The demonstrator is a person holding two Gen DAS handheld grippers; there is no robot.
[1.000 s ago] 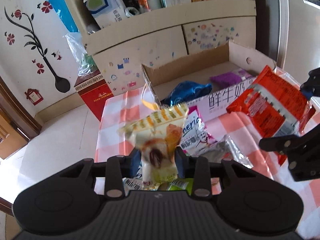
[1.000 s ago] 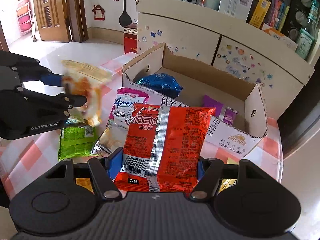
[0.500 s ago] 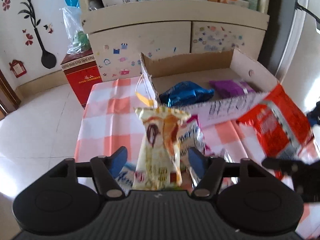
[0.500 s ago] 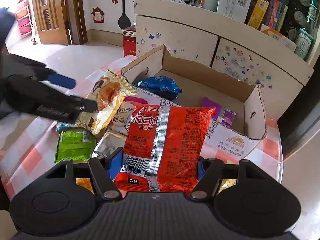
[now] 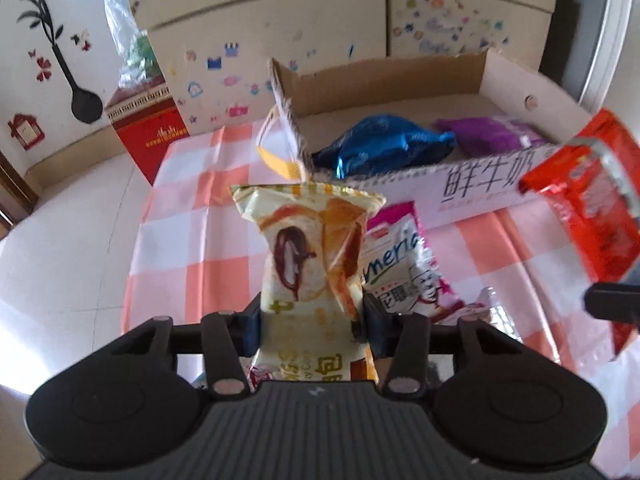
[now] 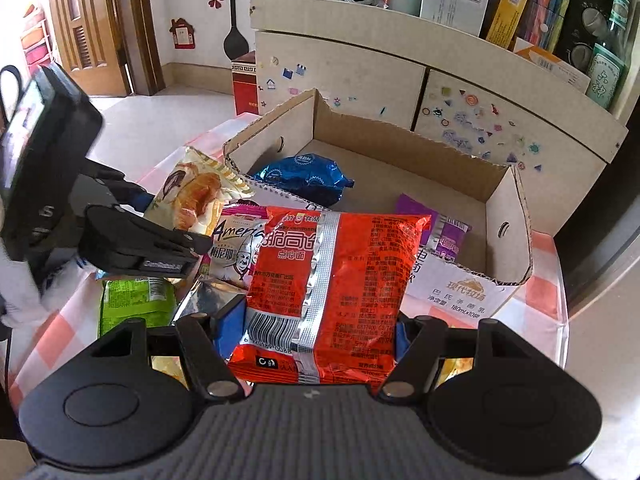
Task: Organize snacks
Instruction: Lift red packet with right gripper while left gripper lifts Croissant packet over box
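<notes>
My left gripper (image 5: 312,320) has a yellow pastry packet (image 5: 304,248) upright between its jaws. The jaws are closing and both pads touch the packet's sides. From the right wrist view, that gripper (image 6: 172,220) hangs over the table's left part, just short of the cardboard box (image 6: 508,216). My right gripper (image 6: 316,324) is shut on a red noodle packet (image 6: 340,264), held upright in front of the box's near wall. Inside the box lie a blue packet (image 6: 304,176) and a purple packet (image 6: 448,236).
A pink-and-white packet (image 6: 236,252), a green packet (image 6: 136,300) and a silver packet (image 6: 208,300) lie on the checked tablecloth (image 5: 192,240) between the grippers. A sticker-covered cabinet (image 6: 340,68) stands behind the box. A red carton (image 5: 148,140) sits on the floor at the left.
The left jaws spread apart around the pastry packet, then came back onto it. That gripper sank and moved nearer the box. The right gripper and red packet stayed put.
</notes>
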